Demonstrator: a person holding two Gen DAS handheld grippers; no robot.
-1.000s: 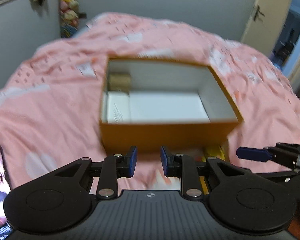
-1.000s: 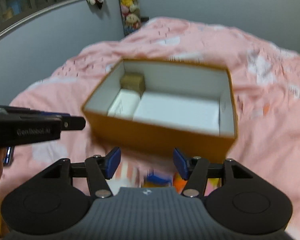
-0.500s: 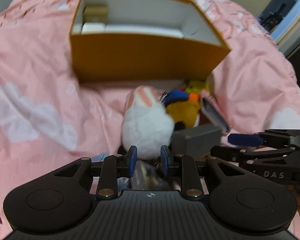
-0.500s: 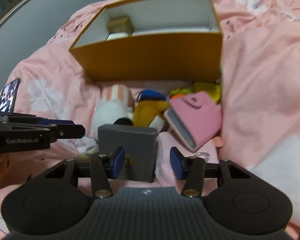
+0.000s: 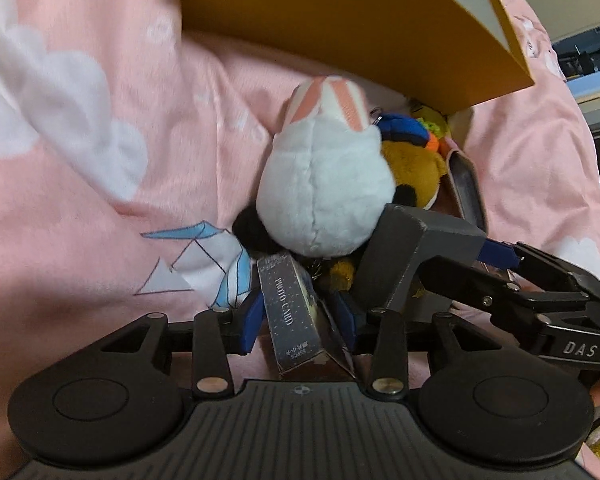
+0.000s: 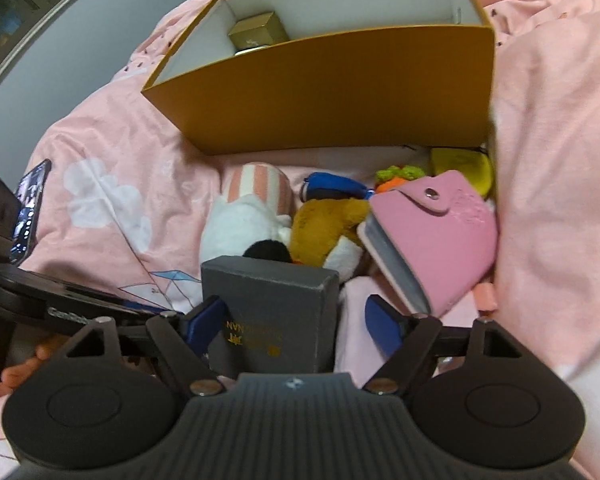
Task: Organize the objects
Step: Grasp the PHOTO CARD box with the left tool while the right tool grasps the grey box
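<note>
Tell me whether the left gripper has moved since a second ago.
Yes. The left gripper has come down toward the bed: the orange box slid up the view, and a photo card box now sits between its opening jaws.

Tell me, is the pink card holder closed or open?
Closed. The pink card holder has its flap snapped over the front, and the card sleeves show only at its edge.

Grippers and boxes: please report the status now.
Left gripper opening around photo card box. Right gripper opening around grey box. White plush crowds both.
</note>
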